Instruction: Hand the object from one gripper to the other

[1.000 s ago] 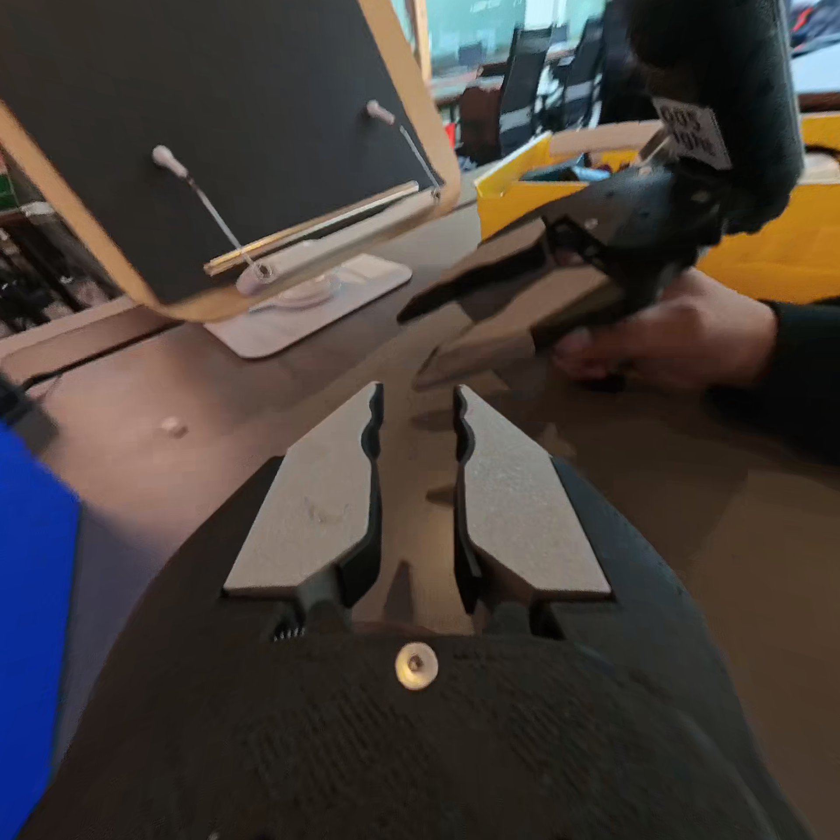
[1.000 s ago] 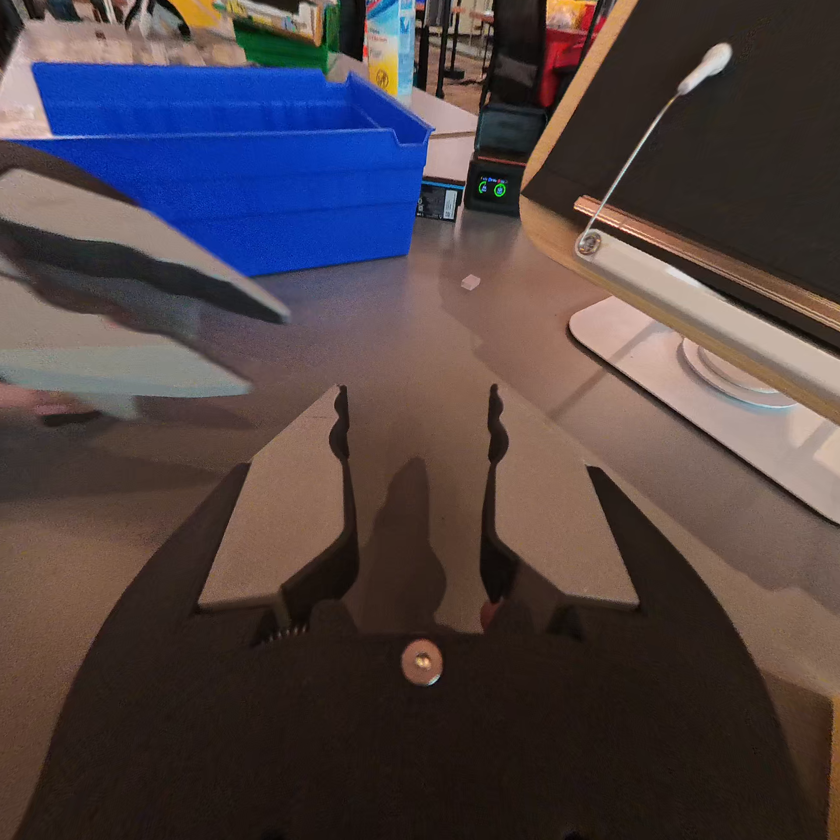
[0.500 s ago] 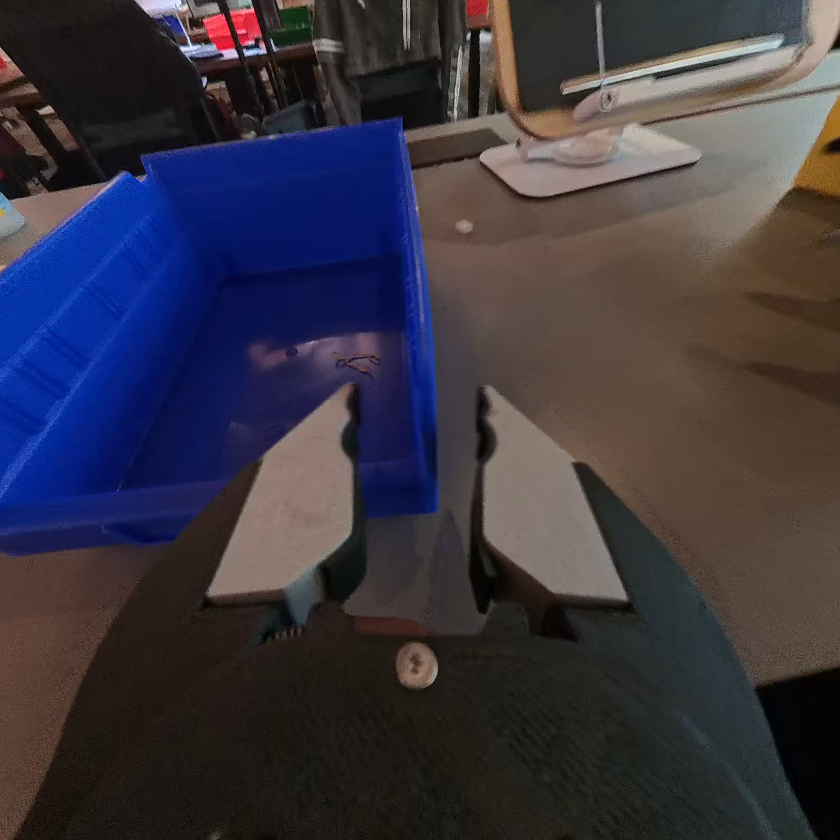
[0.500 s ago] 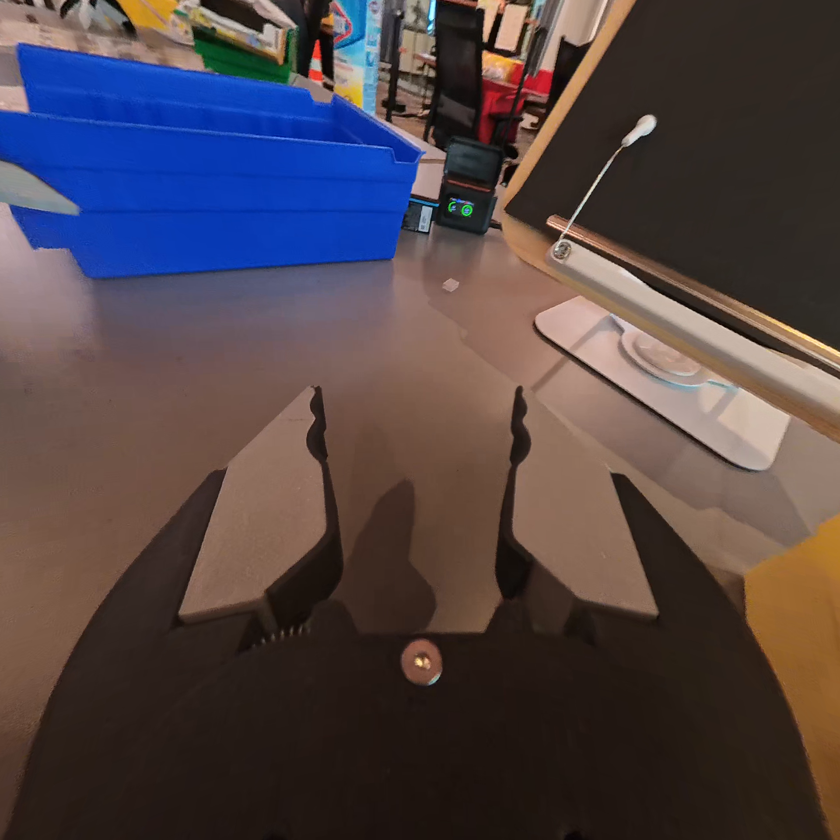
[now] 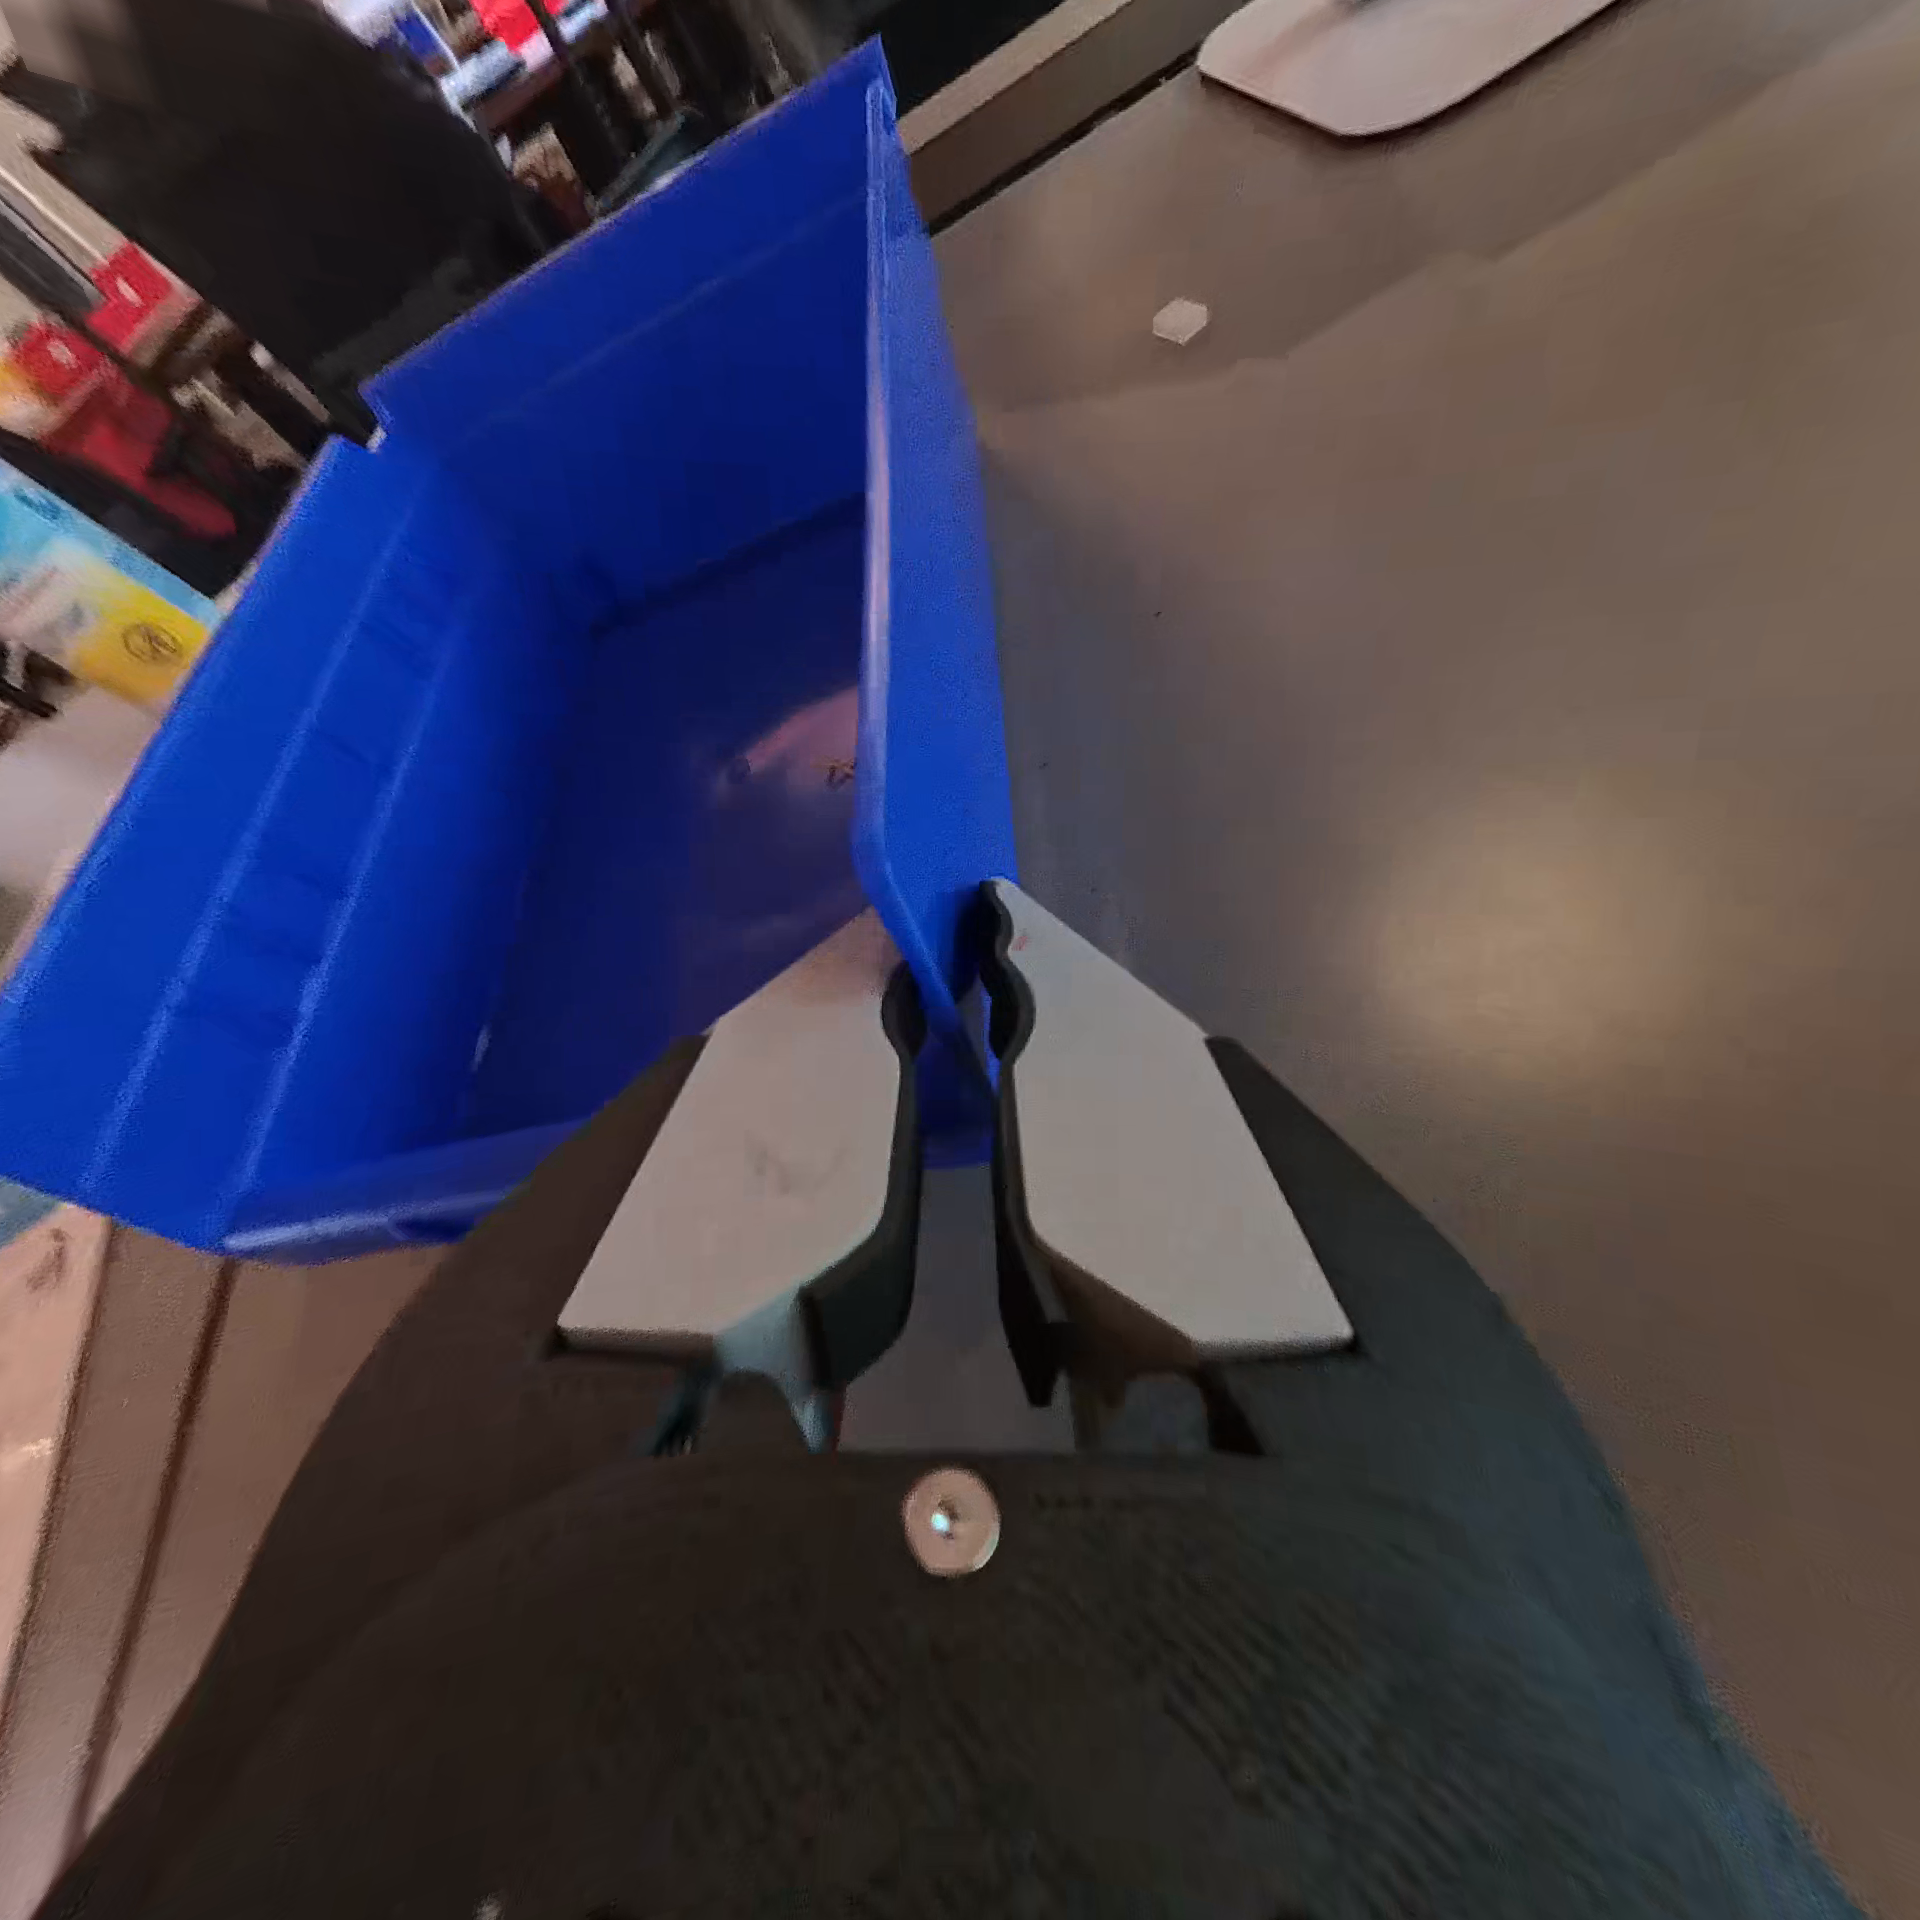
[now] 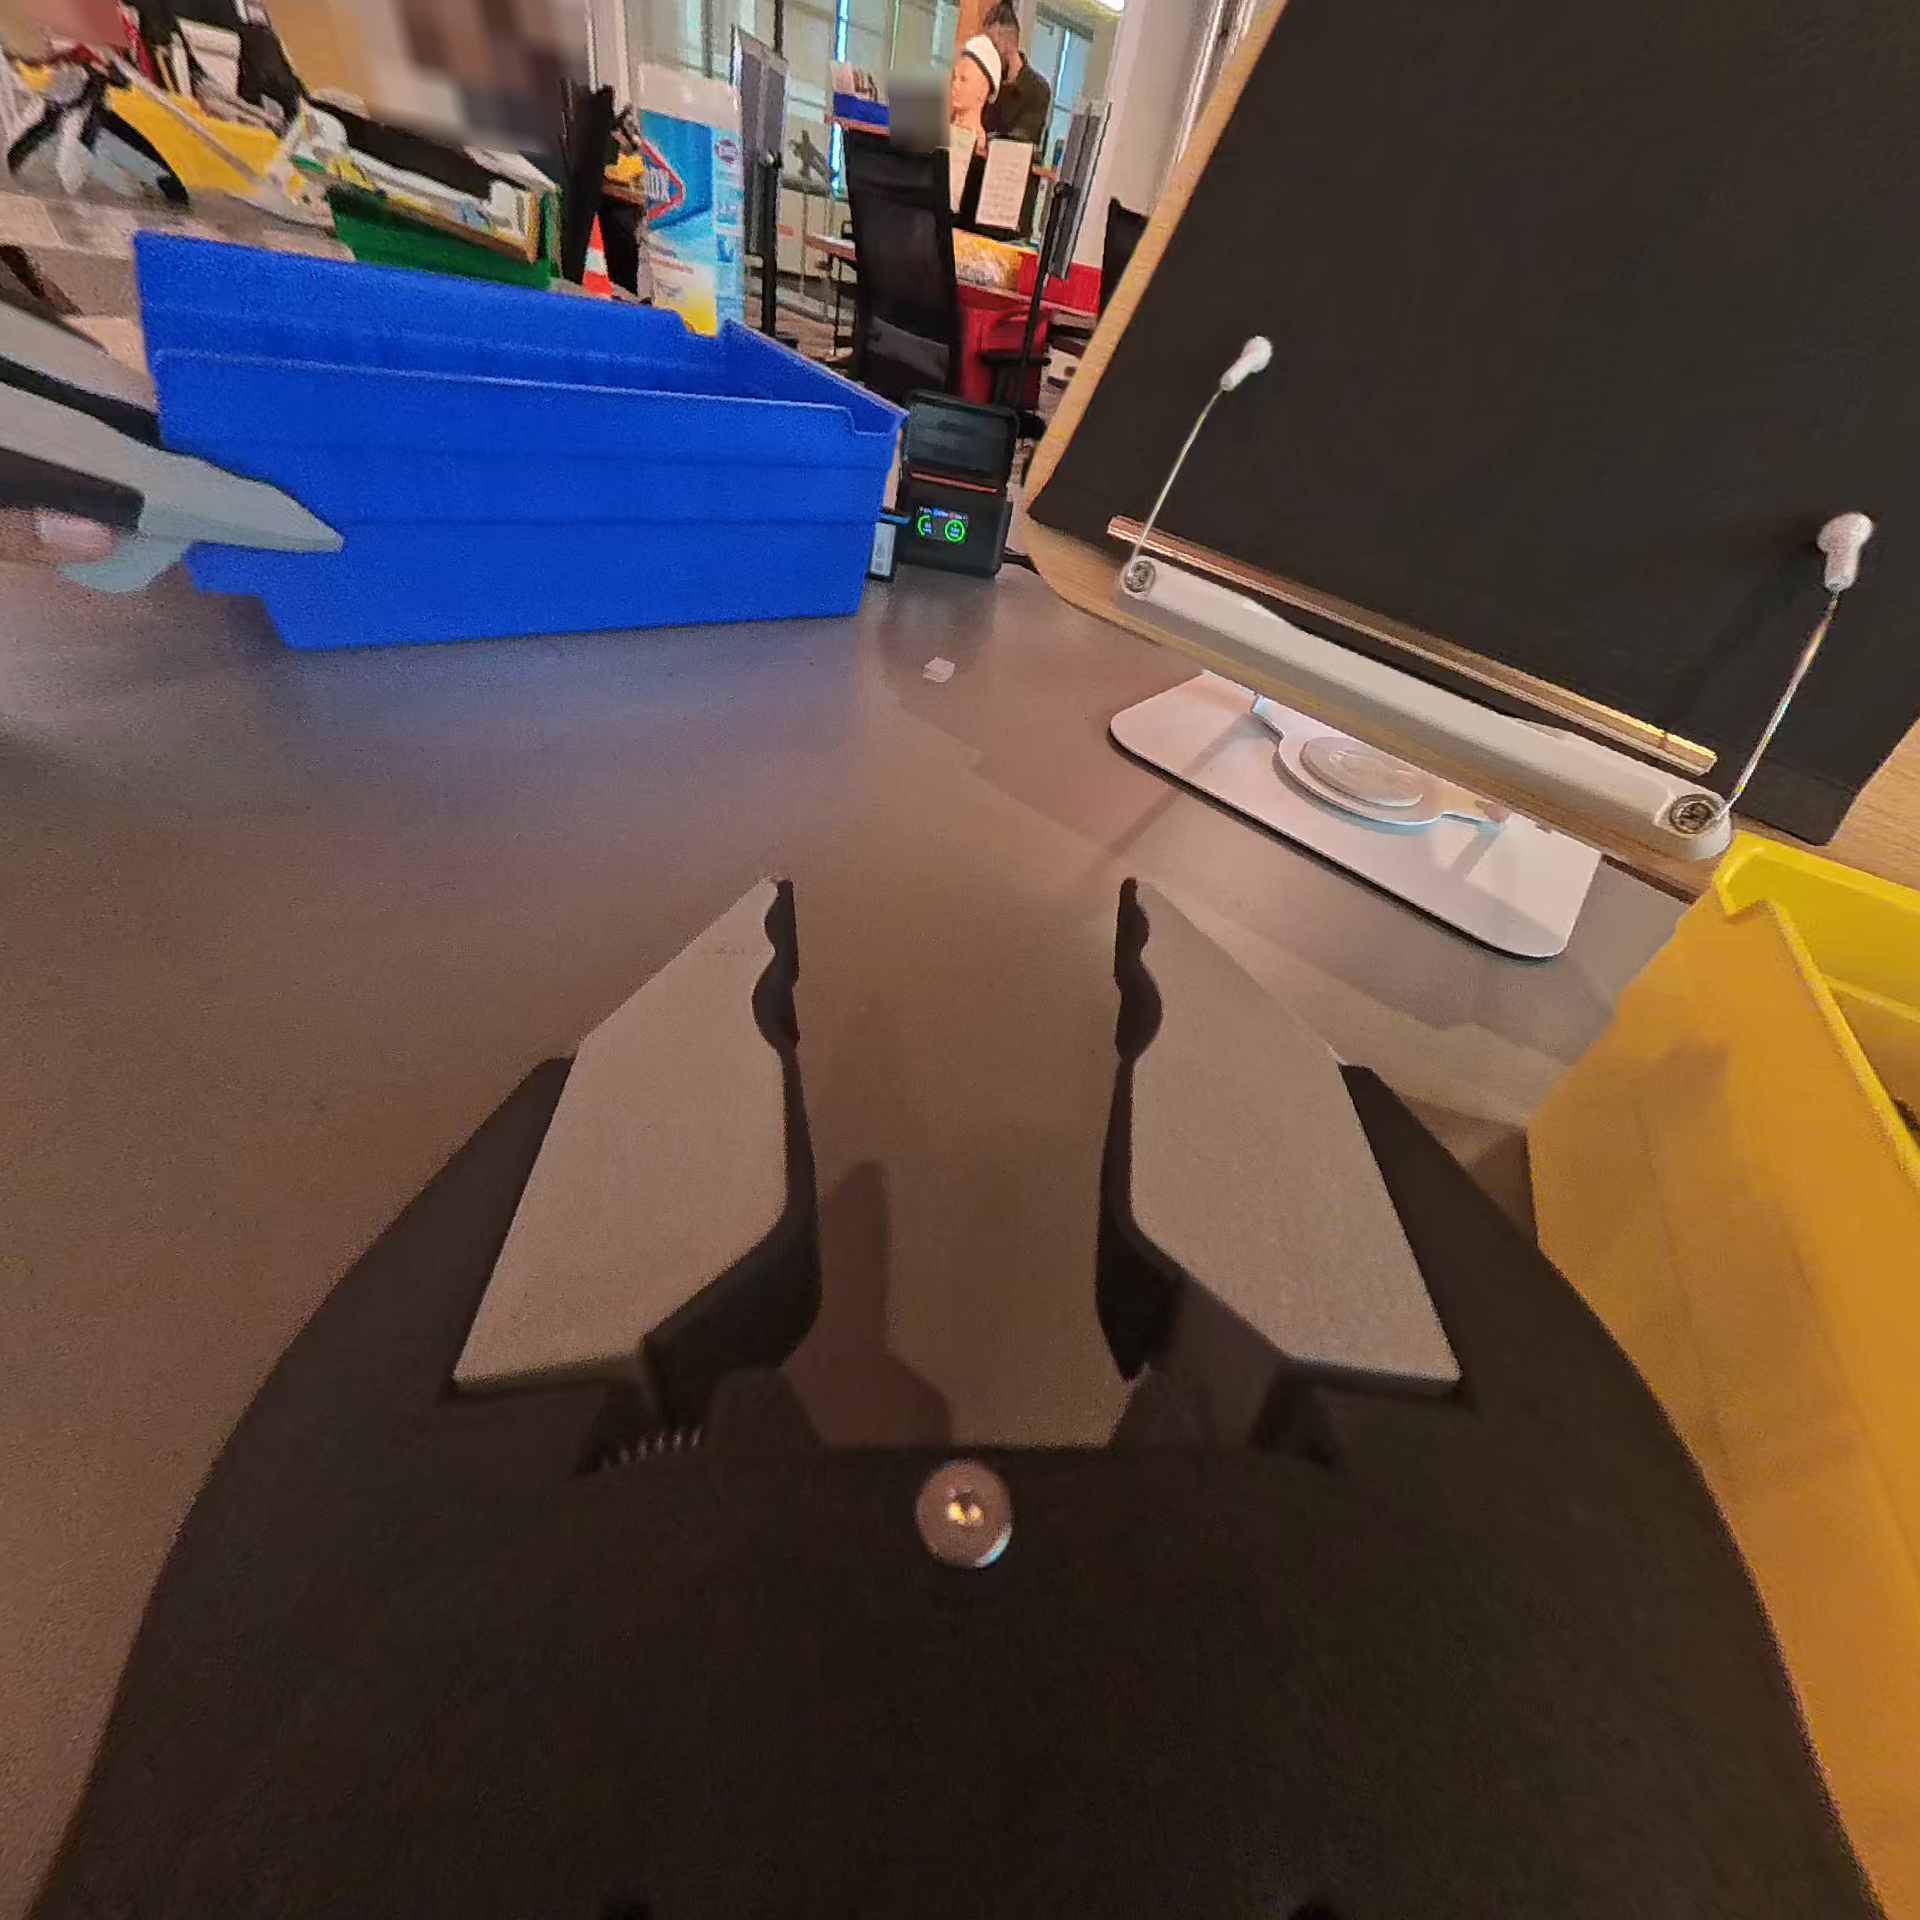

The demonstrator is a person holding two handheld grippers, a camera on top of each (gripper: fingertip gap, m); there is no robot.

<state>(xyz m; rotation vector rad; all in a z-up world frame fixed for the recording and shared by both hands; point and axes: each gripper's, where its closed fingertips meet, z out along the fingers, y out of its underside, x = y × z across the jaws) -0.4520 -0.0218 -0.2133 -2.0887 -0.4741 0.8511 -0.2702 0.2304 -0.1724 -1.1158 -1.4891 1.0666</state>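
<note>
Gripping the near corner of the blue bin [image 5: 582,748], our left gripper [image 5: 951,961] has its fingers closed on the bin's right wall, one finger inside and one outside. The bin looks tilted in the left wrist view, its far end rising toward 11 o'clock, with only small specks on its floor. At 1 o'clock a small white scrap [image 5: 1179,319] lies on the brown table [image 5: 1455,727].

Our right gripper [image 6: 954,940] hangs over bare table with its fingers well apart, holding nothing. At 3 o'clock stands a yellow bin [image 6: 1714,1195]; at 1 o'clock a black board on a white stand [image 6: 1538,416]. At 10 o'clock we see the blue bin [image 6: 520,488], the left gripper's fingers [image 6: 208,514] at its near end.
</note>
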